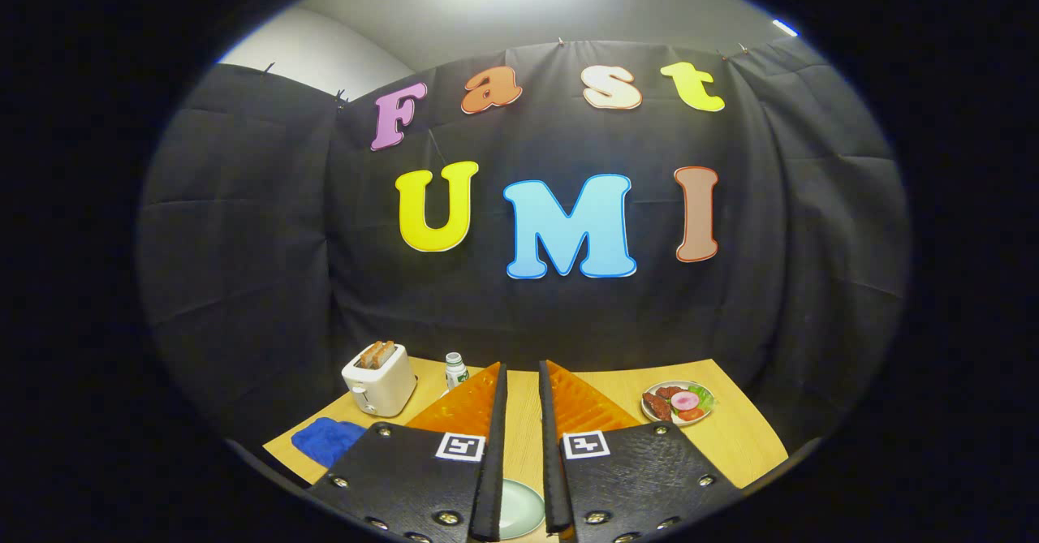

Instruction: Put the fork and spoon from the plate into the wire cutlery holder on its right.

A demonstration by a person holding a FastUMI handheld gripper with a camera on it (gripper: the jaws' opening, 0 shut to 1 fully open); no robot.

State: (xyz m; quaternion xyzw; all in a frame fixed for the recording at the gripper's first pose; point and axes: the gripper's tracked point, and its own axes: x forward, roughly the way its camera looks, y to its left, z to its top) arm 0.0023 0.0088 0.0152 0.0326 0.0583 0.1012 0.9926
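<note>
My gripper (520, 364) is held high over a wooden table (735, 437) and looks out level at the booth wall. Its two fingers stand a narrow gap apart with nothing between them. Down in that gap, close under the fingers, a slice of a pale green plate (518, 509) shows. The fingers hide the rest of the plate and whatever lies on it.
A white toaster (379, 379) with toast stands beyond the left finger, with a small white bottle (455, 369) beside it. A blue cloth (327, 437) lies nearer on the left. A plate of food (678, 402) sits beyond the right finger.
</note>
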